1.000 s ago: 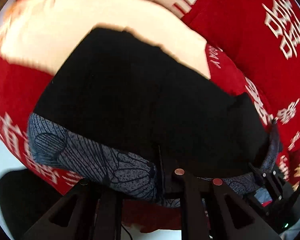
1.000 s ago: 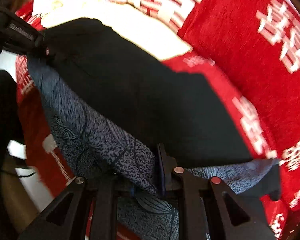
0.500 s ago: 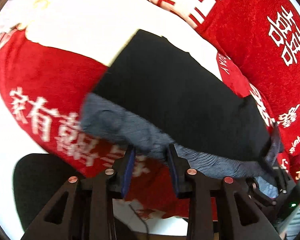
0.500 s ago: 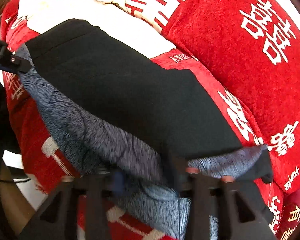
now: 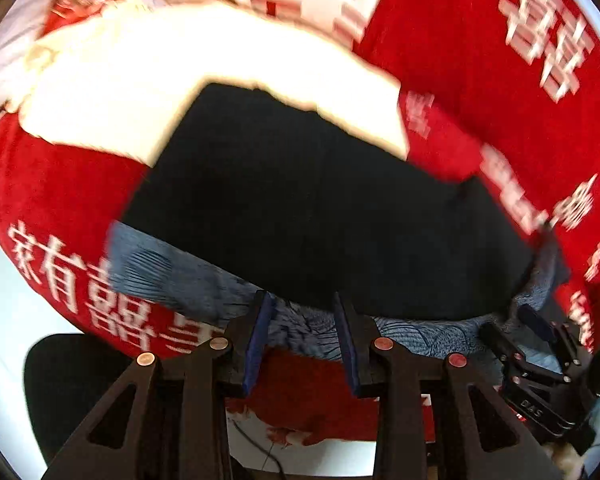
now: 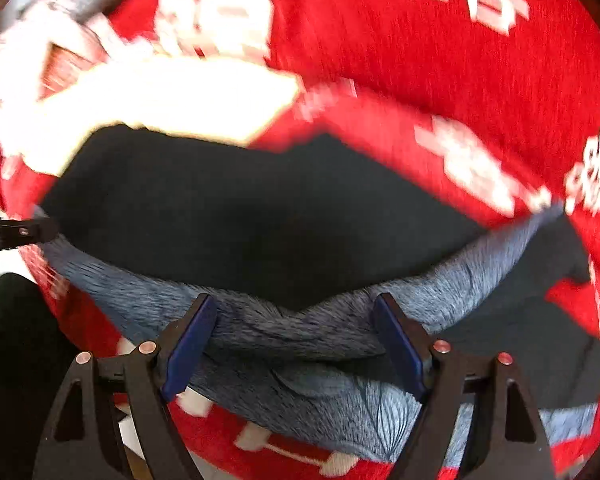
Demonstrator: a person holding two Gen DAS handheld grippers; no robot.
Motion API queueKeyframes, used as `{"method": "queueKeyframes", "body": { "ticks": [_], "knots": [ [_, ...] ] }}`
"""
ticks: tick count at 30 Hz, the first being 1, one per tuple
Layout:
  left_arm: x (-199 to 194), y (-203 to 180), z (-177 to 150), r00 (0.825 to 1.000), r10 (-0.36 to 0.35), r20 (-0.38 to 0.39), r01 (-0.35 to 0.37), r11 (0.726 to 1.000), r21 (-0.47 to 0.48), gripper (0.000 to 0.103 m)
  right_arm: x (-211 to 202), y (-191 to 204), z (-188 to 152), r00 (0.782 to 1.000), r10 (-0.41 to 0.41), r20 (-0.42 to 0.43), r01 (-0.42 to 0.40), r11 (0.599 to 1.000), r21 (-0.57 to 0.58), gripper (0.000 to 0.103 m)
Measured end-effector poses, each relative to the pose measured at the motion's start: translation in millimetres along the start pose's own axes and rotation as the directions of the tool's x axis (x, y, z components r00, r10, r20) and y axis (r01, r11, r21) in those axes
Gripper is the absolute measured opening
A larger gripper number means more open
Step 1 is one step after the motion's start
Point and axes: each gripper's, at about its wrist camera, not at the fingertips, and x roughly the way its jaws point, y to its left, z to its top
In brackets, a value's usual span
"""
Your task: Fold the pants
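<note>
While opening off black pants with blue-grey patterned lining (image 6: 260,240), right hand-held gripper (image 6: 296,344) apart, left hand-held gripper (image 5: 304,340) apart: could snag, undoing fold.

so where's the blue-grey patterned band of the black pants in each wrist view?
Left wrist: blue-grey patterned band runs along the lower edge of the black pants, from lower left to right, passing between the left gripper pads.
Right wrist: band curves across the lower centre, between the opening right gripper pads.
Shared landmark: cream patch above the pants.
</note>
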Motion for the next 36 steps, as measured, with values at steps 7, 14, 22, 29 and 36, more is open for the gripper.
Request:
{"method": "queueKeyframes", "body": {
  "ticks": [7,14,22,29,36],
  "knots": [
    [16.2,-17.0,-2.1,0.997,0.064,-0.038,-0.062,0.996,0.063,0.034,-36.1,-47.0,12.9,0.986,-0.1,0.131,0.08,0.985,0.154,0.084],
    [26.5,-47.1,4.2,0.993,0.109,-0.036,-0.105,0.989,0.105,0.034,10.5,-172.3,66.4,0.9,-0.417,-0.124,0.42,0.757,0.501,0.089],
    [32.6,-47.4,7.9,0.99,0.123,-0.066,-0.117,0.99,0.083,0.049,86.3,-219.8,80.1,0.883,-0.33,-0.333,0.463,0.73,0.503,0.074],
    [32.5,-51.3,8.6,0.991,0.128,-0.041,-0.125,0.99,0.06,0.049,38.2,-255.3,40.4,0.954,-0.228,-0.194,0.298,0.647,0.702,0.006],
    [29.9,-45.6,7.3,0.993,0.105,-0.06,-0.1,0.991,0.087,0.049,-71.4,-244.7,-77.8,0.942,-0.319,0.099,0.085,0.515,0.853,0.006]
  ]
}}
